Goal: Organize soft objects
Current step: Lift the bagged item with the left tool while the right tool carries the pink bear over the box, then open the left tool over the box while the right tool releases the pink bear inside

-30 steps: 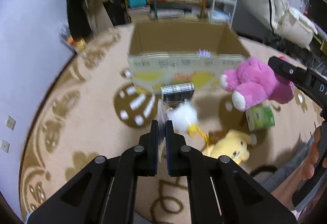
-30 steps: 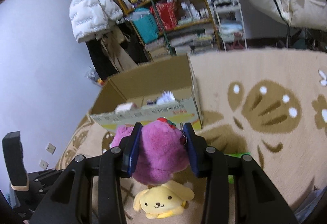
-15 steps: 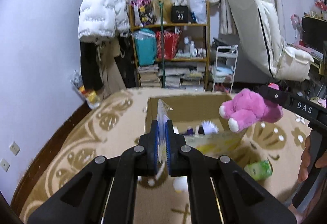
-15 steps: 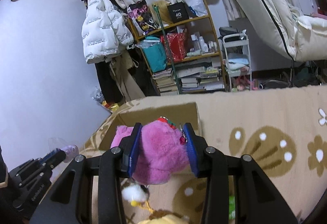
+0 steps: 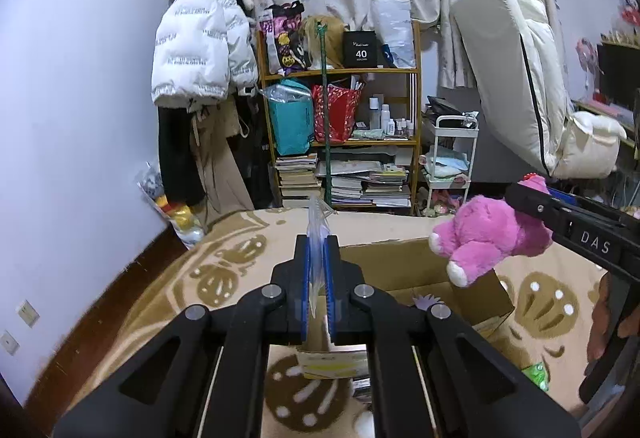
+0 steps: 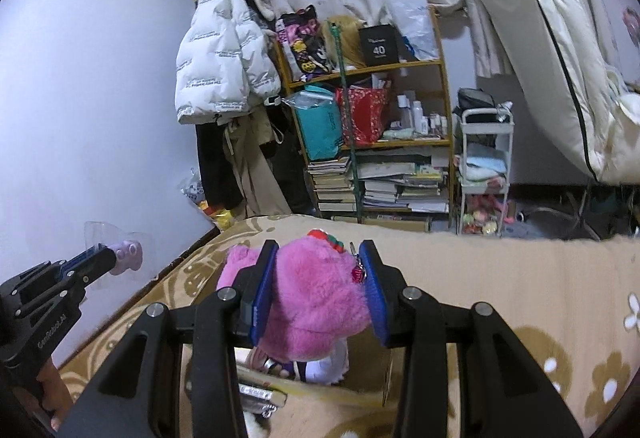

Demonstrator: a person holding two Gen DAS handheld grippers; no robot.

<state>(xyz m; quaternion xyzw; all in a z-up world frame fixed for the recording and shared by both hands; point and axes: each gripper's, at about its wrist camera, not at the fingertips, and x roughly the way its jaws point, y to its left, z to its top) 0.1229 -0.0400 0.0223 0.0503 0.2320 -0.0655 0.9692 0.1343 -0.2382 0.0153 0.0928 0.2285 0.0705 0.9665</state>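
Observation:
My right gripper (image 6: 318, 282) is shut on a pink plush bear (image 6: 316, 294) and holds it in the air above the open cardboard box (image 5: 404, 258). The bear also shows in the left wrist view (image 5: 488, 234), over the box's right side. My left gripper (image 5: 318, 274) is shut on a clear plastic bag (image 5: 317, 226), held above the box's near left part. From the right wrist view the bag (image 6: 116, 254) holds a small purple soft toy (image 6: 128, 256). The box has several small items inside (image 5: 426, 302).
A beige patterned carpet (image 5: 216, 274) covers the floor. A green packet (image 5: 534, 374) lies on it right of the box. A wooden shelf (image 5: 340, 142) with books and bags, a white trolley (image 5: 452, 162), a hanging white jacket (image 5: 200, 42) and a leaning mattress (image 5: 516, 70) stand behind.
Both grippers have risen and moved forward over the box with their loads. The yellow and white plush toys on the carpet have dropped out of sight.

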